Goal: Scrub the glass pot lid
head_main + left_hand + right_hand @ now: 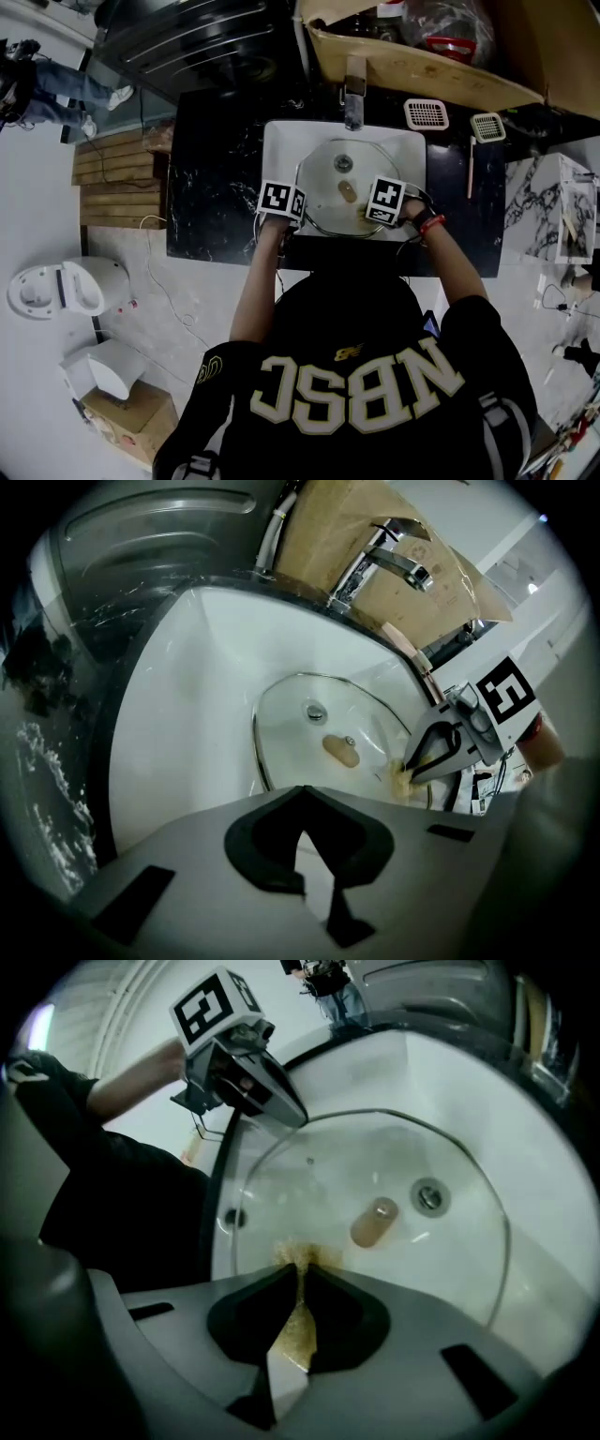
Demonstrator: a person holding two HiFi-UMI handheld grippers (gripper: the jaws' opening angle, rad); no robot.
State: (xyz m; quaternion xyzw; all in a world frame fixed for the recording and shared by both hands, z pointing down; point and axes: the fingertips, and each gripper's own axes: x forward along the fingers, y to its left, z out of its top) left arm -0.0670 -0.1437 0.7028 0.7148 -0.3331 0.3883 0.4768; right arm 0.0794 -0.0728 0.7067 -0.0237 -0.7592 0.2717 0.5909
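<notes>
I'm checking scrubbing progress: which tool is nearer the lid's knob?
Right. The right tool holds a scrubber on the lid, close beside the knob; the left tool clamps the lid's rim, farther off.

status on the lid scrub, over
Left gripper shut on glass pot lid rim. Right gripper shut on scrub pad, touching lid. Nothing in the way.
</notes>
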